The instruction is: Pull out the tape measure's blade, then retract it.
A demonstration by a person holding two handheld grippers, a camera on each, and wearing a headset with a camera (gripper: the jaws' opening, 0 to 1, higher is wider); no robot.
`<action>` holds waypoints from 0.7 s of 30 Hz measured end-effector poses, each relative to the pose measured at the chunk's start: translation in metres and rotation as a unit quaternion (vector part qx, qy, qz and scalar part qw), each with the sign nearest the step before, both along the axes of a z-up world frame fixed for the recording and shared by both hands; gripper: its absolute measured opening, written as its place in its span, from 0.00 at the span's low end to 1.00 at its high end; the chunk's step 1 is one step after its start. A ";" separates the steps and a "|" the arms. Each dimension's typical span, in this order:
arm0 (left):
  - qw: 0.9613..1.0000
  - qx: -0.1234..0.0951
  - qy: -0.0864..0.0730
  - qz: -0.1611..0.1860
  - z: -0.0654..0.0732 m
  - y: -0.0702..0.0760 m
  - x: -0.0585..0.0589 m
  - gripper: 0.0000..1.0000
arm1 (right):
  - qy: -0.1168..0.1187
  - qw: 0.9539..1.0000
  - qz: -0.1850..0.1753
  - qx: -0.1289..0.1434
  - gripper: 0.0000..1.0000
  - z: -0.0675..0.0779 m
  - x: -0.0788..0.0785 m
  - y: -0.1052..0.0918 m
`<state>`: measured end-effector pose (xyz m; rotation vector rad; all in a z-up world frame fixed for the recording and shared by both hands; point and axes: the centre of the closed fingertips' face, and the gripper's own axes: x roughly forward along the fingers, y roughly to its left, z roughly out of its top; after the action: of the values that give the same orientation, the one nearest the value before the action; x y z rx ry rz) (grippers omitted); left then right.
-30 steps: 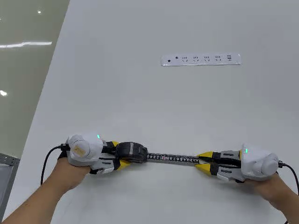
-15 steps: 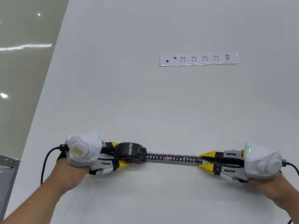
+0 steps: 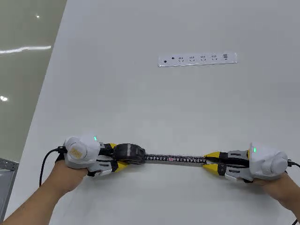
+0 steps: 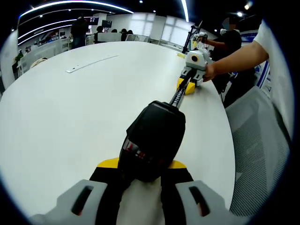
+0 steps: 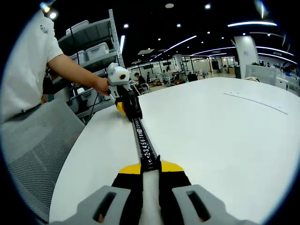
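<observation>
White table (image 3: 140, 93); power strip (image 3: 197, 59) flat on it, tape measure (image 3: 129, 153) seemingly touching.

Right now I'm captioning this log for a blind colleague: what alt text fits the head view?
Two hand-held grippers stretch a dark numbered tape blade across a white table: the left gripper holds the black tape measure case, the right gripper pinches the blade's end. A white power strip lies farther back.

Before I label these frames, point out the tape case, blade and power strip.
tape case (image 3: 129, 153): head view, housing top.
blade (image 3: 174, 159): head view, mid-length.
power strip (image 3: 197, 59): head view, middle sockets.
</observation>
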<state>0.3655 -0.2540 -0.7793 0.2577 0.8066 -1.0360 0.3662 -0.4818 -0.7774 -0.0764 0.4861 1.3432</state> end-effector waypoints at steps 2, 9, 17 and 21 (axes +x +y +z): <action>1.000 0.000 0.000 0.000 0.000 0.000 0.000 0.28 | 0.000 1.000 -0.001 0.000 0.09 0.001 0.000 -0.001; 1.000 0.001 0.001 0.000 0.000 -0.001 0.000 0.28 | -0.003 1.000 -0.004 -0.002 0.09 0.001 0.001 -0.009; 1.000 0.001 0.000 0.000 0.000 0.000 0.000 0.28 | -0.002 1.000 -0.007 -0.004 0.09 0.002 0.000 -0.016; 1.000 0.001 0.001 0.000 0.000 0.000 0.000 0.28 | -0.002 1.000 -0.007 -0.004 0.09 0.001 -0.001 -0.021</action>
<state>0.3656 -0.2538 -0.7794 0.2596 0.8093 -1.0354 0.3652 -0.5030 -0.7762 -0.0817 0.4875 1.3269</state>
